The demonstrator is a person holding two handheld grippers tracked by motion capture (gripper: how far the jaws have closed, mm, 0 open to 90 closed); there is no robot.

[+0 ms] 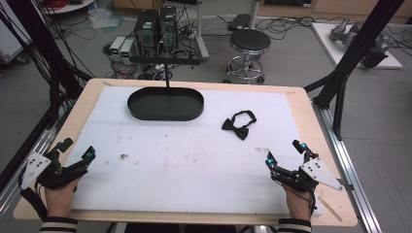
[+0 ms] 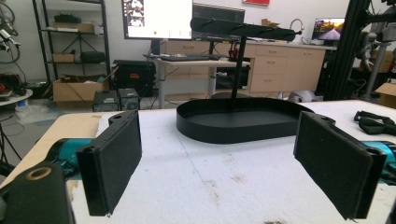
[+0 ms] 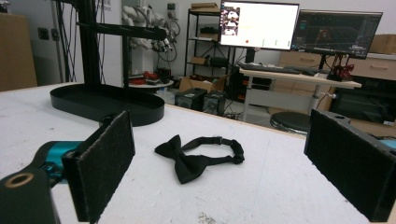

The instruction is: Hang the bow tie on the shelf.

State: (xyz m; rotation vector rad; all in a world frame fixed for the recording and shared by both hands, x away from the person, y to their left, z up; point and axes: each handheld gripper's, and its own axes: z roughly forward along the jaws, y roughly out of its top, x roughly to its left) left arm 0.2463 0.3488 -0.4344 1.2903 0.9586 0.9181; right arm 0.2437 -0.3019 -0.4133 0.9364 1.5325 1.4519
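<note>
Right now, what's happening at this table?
A person holds tongs in each hand, both open and holding nothing, resting at the near edge of the table. The left tongs sit at the near left, the right tongs at the near right. A black bow tie lies untouched ahead of the right tongs. A black oval tray with a stand sits farther back.
</note>
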